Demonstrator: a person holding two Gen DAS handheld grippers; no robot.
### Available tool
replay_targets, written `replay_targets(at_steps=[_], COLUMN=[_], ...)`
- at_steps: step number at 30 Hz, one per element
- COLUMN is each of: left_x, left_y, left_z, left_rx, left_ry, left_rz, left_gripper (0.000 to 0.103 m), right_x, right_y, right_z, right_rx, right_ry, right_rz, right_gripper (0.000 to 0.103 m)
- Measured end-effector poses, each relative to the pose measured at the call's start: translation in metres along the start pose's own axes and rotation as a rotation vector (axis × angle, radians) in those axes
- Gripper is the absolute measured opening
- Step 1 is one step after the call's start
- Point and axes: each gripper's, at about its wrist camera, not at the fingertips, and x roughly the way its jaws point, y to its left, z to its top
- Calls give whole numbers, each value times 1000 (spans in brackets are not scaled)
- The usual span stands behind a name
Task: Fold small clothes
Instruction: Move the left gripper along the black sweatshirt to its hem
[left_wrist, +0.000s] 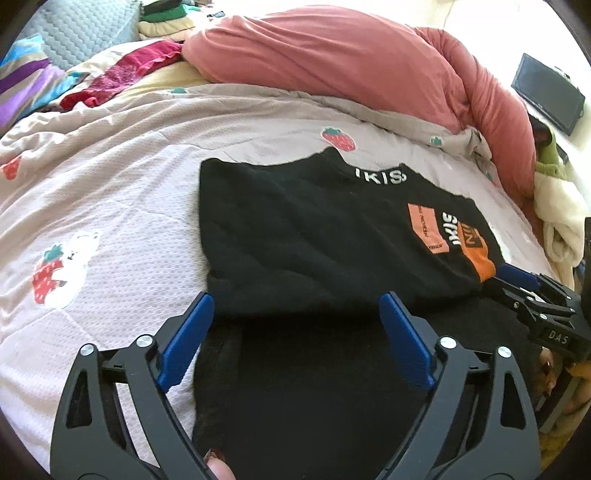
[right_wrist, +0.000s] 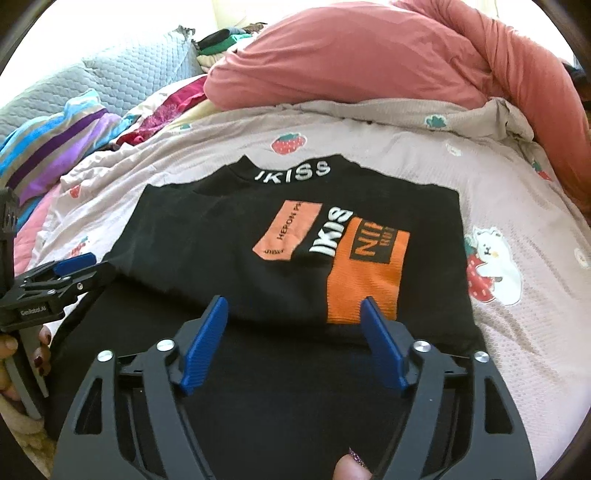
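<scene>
A small black top with white lettering and orange patches lies on the bed, its sides folded in and the collar at the far end; it also shows in the right wrist view. My left gripper is open and empty over the near left part of the top. My right gripper is open and empty over the near right part, close to the orange patch. Each gripper shows in the other's view: the right one and the left one.
The top lies on a pale strawberry-print blanket. A bulky pink duvet runs along the far side and right. Striped and red clothes are piled at the far left, a grey quilted cushion behind. A dark screen stands far right.
</scene>
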Motion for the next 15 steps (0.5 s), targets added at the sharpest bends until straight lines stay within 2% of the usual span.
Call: replay_targets(at_steps=[2, 15], left_x=[-6, -35], left_y=[4, 9], left_z=[1, 1], left_rx=[-21, -45], left_ry=[-18, -95], left_rz=[-1, 27], left_gripper=[91, 93], right_x=[-4, -28], right_y=[0, -5], right_z=[1, 1], right_rx=[3, 21], right_ry=[-9, -52], right_rz=[-3, -16], right_gripper=[83, 84])
